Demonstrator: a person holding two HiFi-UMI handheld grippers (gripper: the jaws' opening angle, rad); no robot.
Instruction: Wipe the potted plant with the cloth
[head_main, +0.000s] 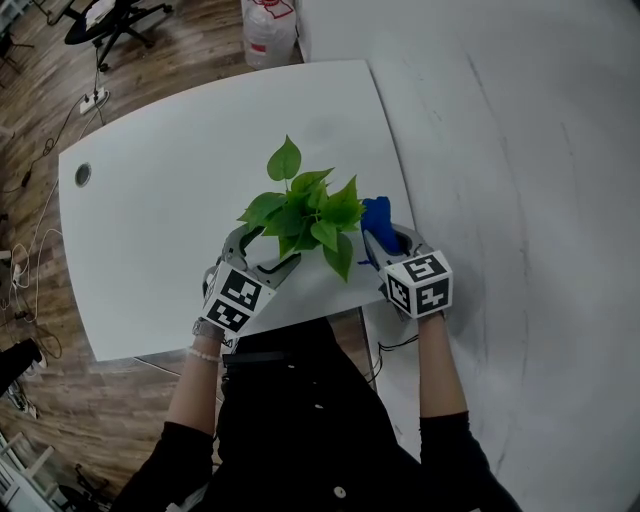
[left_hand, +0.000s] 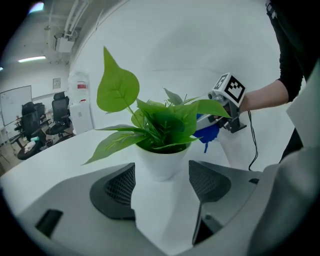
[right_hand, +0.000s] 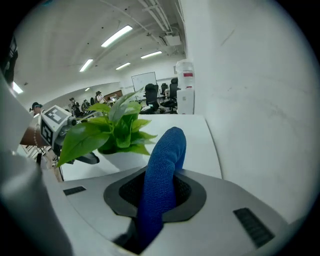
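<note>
Head view: your plant (head_main: 310, 215) stands near the table's (head_main: 170, 200) front right corner, between your two grippers, and its leaves (head_main: 285, 160) hide the pot. Left gripper view: your left gripper's (left_hand: 162, 181) jaws are spread, and the white pot (left_hand: 161, 161) sits just beyond the pads (left_hand: 117, 192), seemingly touching neither. Right gripper view: your right gripper (right_hand: 160, 192) is pinched on the blue cloth (right_hand: 164, 150), which stands upright just right of the leaves, apparently apart from them.

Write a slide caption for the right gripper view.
Right gripper, shut on a blue cloth, faces the potted plant on a white table; the left gripper sits beyond the leaves.
</note>
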